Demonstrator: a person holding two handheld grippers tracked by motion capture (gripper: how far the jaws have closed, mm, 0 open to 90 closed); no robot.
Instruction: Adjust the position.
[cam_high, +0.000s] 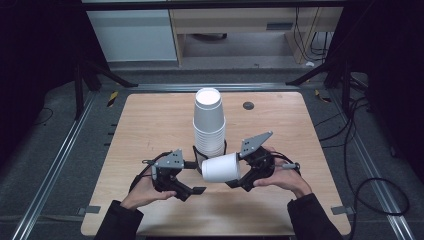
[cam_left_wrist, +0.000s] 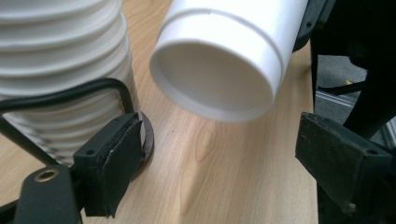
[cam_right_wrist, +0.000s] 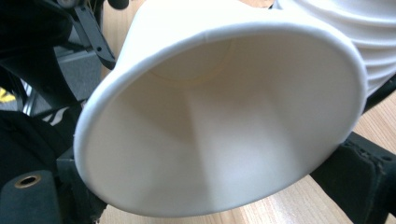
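Right tool (cam_high: 239, 176) around sideways paper cup (cam_high: 221, 168)

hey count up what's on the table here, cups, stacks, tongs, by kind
Loose white paper cup, on its side in the right tongs: 1
Stack of white cups, inverted: 1
Black wire holder around the stack's base: 1
Tongs, including the open left tongs: 2
Total: 5

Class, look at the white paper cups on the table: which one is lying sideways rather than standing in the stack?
The single cup held in the right gripper, in front of the stack. It points sideways with its base toward the left gripper; the others stand nested, bases up.
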